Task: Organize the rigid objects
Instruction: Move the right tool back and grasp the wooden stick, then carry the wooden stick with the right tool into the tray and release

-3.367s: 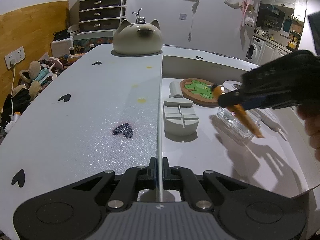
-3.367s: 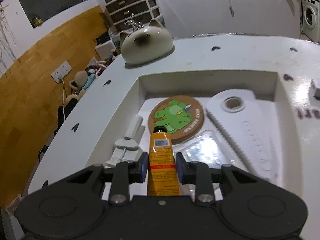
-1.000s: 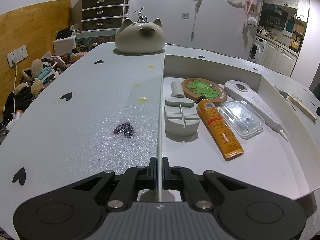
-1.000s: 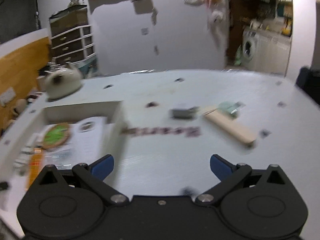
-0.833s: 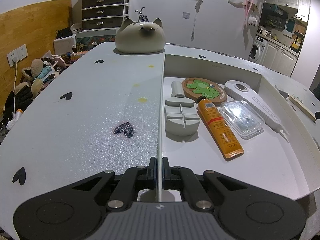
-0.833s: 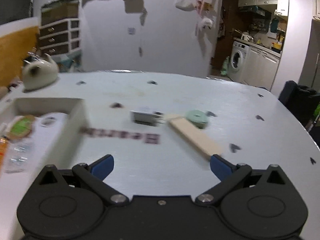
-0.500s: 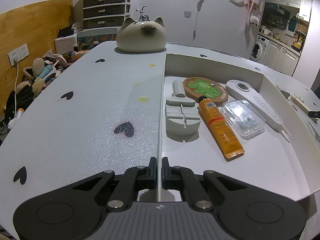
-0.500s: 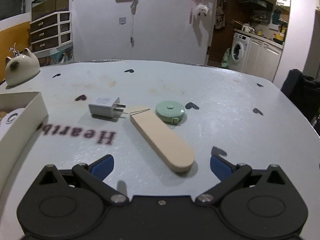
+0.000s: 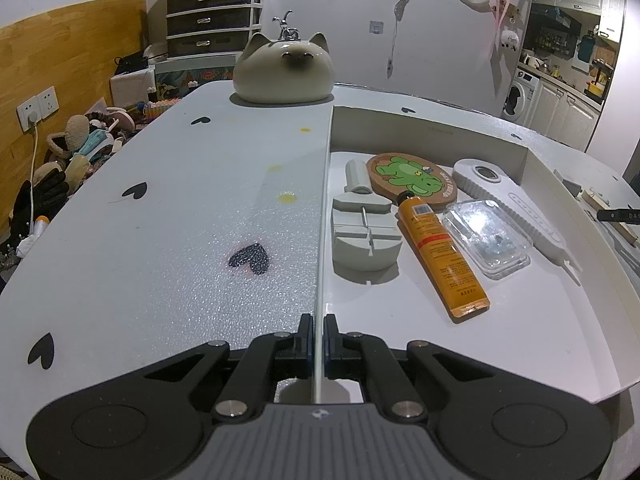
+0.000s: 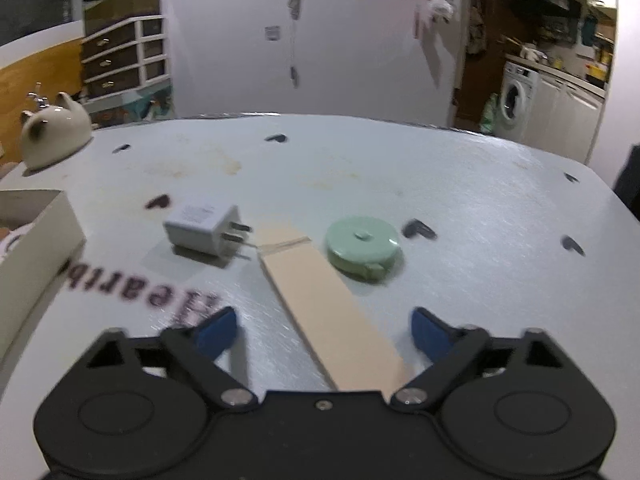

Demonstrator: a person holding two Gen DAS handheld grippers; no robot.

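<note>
the right gripper (image 10: 324,330) has come lower and closer to the flat wooden stick (image 10: 320,304) than a moment ago. its jaws are wide apart, and the stick lies on the table (image 10: 460,200) between them. the left gripper (image 9: 315,344) stays pinched on the thin wall of the white box (image 9: 320,240), which holds the orange tube (image 9: 440,256).

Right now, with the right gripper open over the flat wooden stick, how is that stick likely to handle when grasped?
The wooden stick looks stiff and thin, so it probably won't bend. It lies flat on the table, so the right gripper may struggle to get under its edges. Being long, it may pivot if pinched near one end.
</note>
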